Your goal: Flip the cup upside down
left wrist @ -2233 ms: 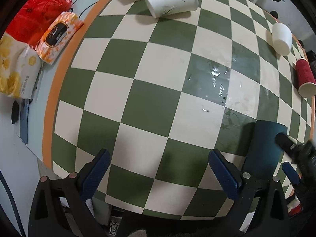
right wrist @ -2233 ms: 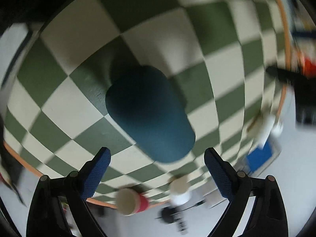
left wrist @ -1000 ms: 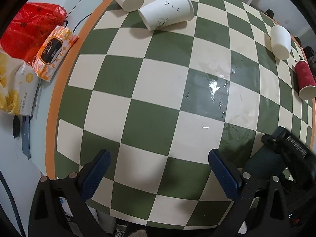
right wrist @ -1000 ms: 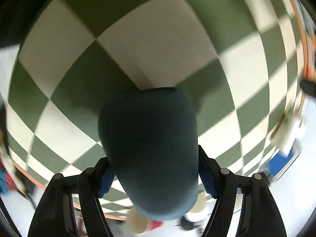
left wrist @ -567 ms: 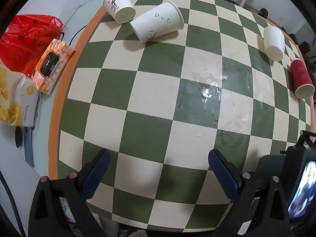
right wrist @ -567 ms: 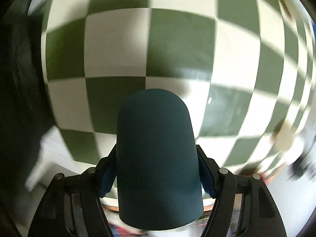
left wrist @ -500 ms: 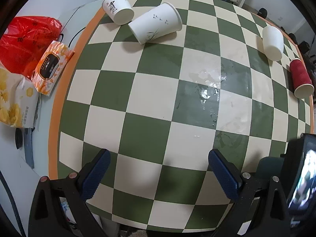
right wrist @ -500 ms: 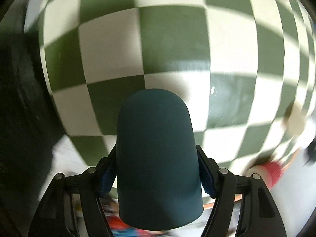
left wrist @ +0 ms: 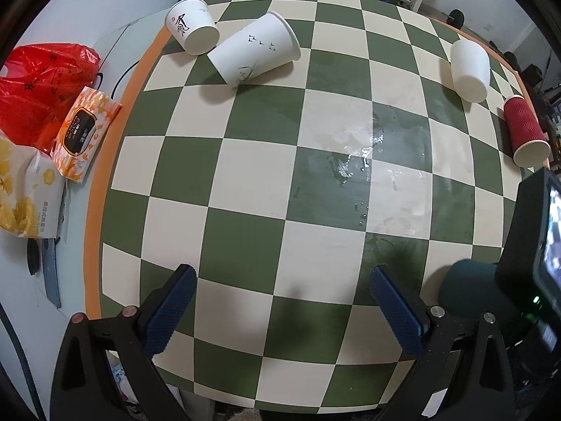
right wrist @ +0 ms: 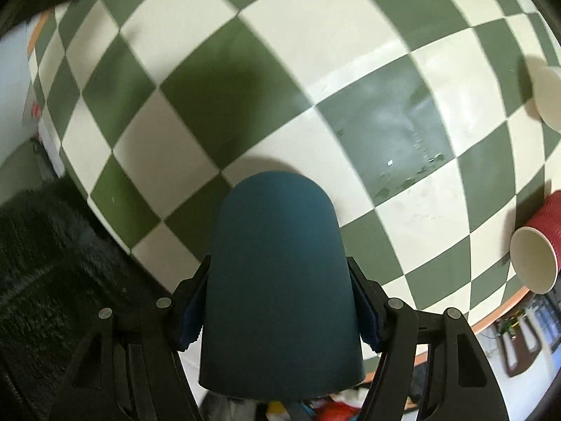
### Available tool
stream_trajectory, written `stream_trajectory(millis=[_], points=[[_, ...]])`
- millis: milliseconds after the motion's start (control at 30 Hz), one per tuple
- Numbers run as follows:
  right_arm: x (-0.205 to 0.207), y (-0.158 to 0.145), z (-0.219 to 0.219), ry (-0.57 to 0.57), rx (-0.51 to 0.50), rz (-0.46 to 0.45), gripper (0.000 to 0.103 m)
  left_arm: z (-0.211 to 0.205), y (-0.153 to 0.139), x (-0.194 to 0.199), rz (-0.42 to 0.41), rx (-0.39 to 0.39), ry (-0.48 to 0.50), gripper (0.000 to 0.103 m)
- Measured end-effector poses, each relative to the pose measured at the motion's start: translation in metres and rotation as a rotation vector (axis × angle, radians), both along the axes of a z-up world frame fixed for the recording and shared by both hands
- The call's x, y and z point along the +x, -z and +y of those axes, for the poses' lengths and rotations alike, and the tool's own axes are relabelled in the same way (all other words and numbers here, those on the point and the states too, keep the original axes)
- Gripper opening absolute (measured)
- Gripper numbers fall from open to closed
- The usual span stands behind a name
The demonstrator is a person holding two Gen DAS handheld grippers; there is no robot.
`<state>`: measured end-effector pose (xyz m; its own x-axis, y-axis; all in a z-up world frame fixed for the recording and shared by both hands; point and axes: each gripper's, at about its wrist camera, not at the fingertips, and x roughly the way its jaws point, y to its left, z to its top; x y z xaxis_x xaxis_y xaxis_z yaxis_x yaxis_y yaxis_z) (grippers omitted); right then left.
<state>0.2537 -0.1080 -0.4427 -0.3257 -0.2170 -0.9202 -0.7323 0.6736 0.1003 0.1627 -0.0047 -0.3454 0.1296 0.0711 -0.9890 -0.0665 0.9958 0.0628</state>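
Note:
A dark teal cup (right wrist: pixel 280 280) is clamped between the blue pads of my right gripper (right wrist: pixel 278 312), its closed end pointing away over the green-and-cream checkered table (right wrist: pixel 266 52). The same cup (left wrist: pixel 466 287) shows at the lower right of the left wrist view, with the right gripper's black body (left wrist: pixel 526 245) behind it. My left gripper (left wrist: pixel 280 312) is open and empty above the table's near edge.
Two white printed paper cups (left wrist: pixel 191 26) (left wrist: pixel 256 49) lie at the far left. A plain white cup (left wrist: pixel 470 70) and a red ribbed cup (left wrist: pixel 524 133) (right wrist: pixel 540 245) lie at the right. A wet patch (left wrist: pixel 368 154) marks the middle. Tissue packs (left wrist: pixel 84 133) and a red bag (left wrist: pixel 38 84) sit left.
My right gripper closed on the teal cup, lifted it off the table and has swung it round. My left gripper has risen and drawn back a little, still open.

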Motion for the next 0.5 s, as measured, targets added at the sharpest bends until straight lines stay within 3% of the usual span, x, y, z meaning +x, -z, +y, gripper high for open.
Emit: stream_trajectory(millis=[367, 500], points=[[-0.03, -0.032, -0.072, 0.227, 0.252, -0.261, 0.072, -0.01, 0.001, -0.001, -0.003, 0.013, 0.03, 0.101], [-0.047, -0.035, -0.079, 0.243, 0.319, -0.356, 0.072, -0.016, 0.0, -0.002, -0.007, 0.02, 0.049, 0.101]])
